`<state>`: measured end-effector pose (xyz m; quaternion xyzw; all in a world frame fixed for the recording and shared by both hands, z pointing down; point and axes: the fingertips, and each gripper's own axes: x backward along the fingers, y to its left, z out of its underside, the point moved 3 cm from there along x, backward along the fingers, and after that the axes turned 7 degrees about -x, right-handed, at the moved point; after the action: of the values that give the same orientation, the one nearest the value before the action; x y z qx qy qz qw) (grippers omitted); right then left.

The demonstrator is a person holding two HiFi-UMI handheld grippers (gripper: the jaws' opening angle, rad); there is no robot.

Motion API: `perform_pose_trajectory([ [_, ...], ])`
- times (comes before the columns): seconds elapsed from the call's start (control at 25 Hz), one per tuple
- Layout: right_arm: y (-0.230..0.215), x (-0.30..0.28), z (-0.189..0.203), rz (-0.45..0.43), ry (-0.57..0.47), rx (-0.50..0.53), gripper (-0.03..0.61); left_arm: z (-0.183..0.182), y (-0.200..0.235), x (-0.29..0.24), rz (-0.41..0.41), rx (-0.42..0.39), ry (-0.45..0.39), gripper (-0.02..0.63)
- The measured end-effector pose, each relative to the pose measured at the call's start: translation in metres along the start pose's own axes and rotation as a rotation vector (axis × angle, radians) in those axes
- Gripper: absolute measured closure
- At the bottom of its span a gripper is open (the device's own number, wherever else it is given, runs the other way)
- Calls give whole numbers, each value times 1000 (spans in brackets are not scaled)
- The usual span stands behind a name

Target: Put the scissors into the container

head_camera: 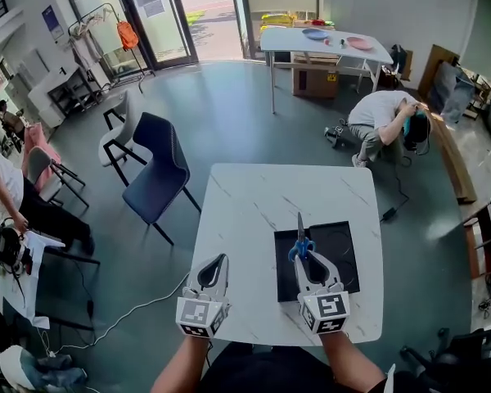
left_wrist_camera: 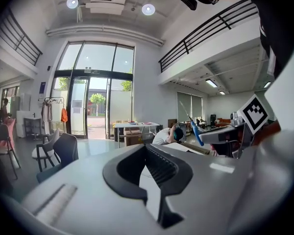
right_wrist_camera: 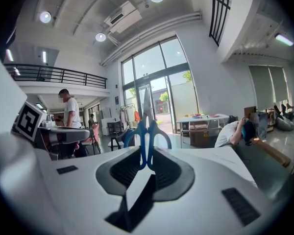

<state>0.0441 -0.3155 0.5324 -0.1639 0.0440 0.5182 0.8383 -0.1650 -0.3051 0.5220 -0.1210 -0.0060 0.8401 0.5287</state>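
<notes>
Grips the scissors (right_wrist_camera: 147,131) in the right gripper (right_wrist_camera: 148,161); jaws pressed on both blue handle loops low down, where the two loops meet; upper loop parts and the whole blade stand clear beyond the jaw tips. Points blade-up in the right gripper view; in the head view, points away from the person, in line with the gripper.

Sits over the near-left part of the container (head_camera: 344,256), with the blade tip showing past its far edge against the table (head_camera: 254,195); contact with the container not discernible.

Appearance of the scissors: blue plastic handles; narrow grey metal blades, closed to a single point. Container: shallow, black, square, on the table's right half.

Left gripper (head_camera: 221,259): over bare table left of the container, well apart from the scissors; jaws tip to tip, nothing between.
</notes>
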Motion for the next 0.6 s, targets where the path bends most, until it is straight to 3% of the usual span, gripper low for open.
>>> perform_pose_trajectory([
  [0.6,-10,-25,44,154,165,-36,500,33,13,-12,118,22,43,604],
])
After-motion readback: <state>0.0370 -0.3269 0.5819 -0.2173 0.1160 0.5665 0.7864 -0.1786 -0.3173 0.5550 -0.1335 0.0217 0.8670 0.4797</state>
